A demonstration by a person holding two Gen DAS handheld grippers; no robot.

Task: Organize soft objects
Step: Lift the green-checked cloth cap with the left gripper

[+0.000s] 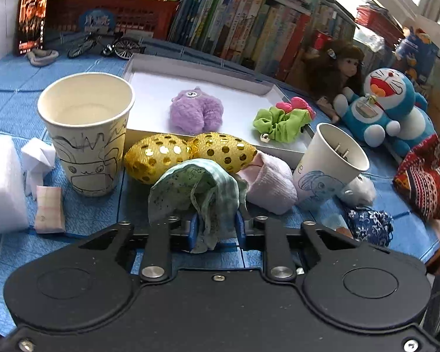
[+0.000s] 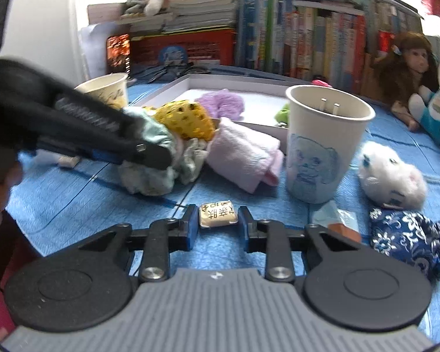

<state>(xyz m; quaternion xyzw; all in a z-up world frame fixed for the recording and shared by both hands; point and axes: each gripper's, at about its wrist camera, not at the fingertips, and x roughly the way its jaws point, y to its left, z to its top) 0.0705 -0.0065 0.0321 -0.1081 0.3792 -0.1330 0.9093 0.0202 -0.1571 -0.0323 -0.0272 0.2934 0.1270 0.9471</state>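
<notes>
My left gripper (image 1: 215, 226) is shut on a crumpled pale green speckled cloth (image 1: 196, 184), which bulges up between its blue pads. In the right wrist view the same gripper (image 2: 149, 152) comes in from the left, with the green cloth (image 2: 149, 179) bunched at its tip just above the blue mat. My right gripper (image 2: 218, 220) is shut on a small cream wrapped packet (image 2: 218, 216) with printed characters, low over the mat. Behind the cloth lie two gold sequined pouches (image 1: 158, 158) and a folded pink towel (image 1: 271, 184). A white tray (image 1: 155, 94) holds a purple plush (image 1: 195, 111) and a green scrunchie (image 1: 278, 123).
Two drawn-on paper cups (image 1: 85, 135) (image 1: 328, 164) stand on either side of the pile. A white plush (image 2: 391, 176), a blue brocade pouch (image 2: 407, 240), a red patterned cloth (image 1: 425, 182), a blue cat toy (image 1: 387, 105) and a doll (image 1: 337, 70) sit to the right. White foam (image 1: 0, 184) lies left; books line the back.
</notes>
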